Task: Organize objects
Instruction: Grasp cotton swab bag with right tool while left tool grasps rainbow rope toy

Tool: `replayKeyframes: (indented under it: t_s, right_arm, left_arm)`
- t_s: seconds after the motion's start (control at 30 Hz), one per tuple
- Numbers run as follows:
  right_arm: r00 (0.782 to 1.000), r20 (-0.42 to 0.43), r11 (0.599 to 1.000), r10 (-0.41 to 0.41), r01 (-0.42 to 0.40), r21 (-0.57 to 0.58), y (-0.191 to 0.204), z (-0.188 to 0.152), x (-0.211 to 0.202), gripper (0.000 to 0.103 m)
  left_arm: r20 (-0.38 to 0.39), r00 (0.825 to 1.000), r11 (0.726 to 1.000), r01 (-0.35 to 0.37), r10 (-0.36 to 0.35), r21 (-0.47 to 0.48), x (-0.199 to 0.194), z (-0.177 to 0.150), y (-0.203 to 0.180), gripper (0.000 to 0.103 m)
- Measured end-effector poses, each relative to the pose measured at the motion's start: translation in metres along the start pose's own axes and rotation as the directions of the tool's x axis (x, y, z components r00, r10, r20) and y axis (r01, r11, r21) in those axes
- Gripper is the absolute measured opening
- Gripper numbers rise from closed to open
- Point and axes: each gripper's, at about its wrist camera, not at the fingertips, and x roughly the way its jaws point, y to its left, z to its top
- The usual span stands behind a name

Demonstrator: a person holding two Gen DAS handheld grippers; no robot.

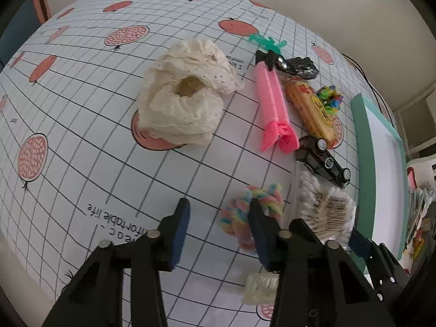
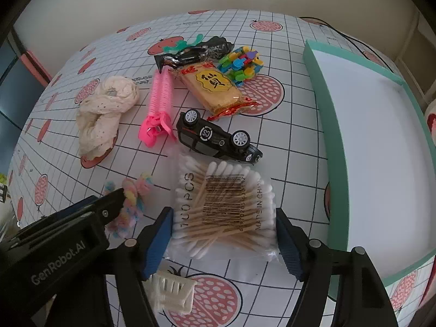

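The right gripper (image 2: 224, 234) hangs with its jaws spread either side of the bag of cotton swabs (image 2: 222, 207), not yet pinching, so this looks like the pick-up step. The tray (image 2: 324, 125) waits at three o'clock, bare. The left gripper (image 1: 219, 229) is spread too, beside the pastel scrunchie (image 1: 245, 215). Next: squeeze, lift, carry right.
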Motion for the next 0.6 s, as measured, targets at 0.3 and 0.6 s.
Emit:
replayKeyframes:
  t_s: [0.3, 0.6]
  right_arm:
    - [1.000, -0.005, 1.000, -0.001, 0.001, -0.024, -0.004, -0.012, -0.009, 0.070]
    - [0.999, 0.011, 0.999, 0.038, -0.038, 0.012, -0.022, -0.028, -0.025, 0.068]
  left_arm:
    - [-0.006, 0.999, 0.999, 0.037, -0.036, 0.007, 0.001, -0.002, -0.004, 0.016]
    - [0.023, 0.999, 1.000, 0.031, -0.031, 0.007, -0.002, 0.001, -0.007, 0.009]
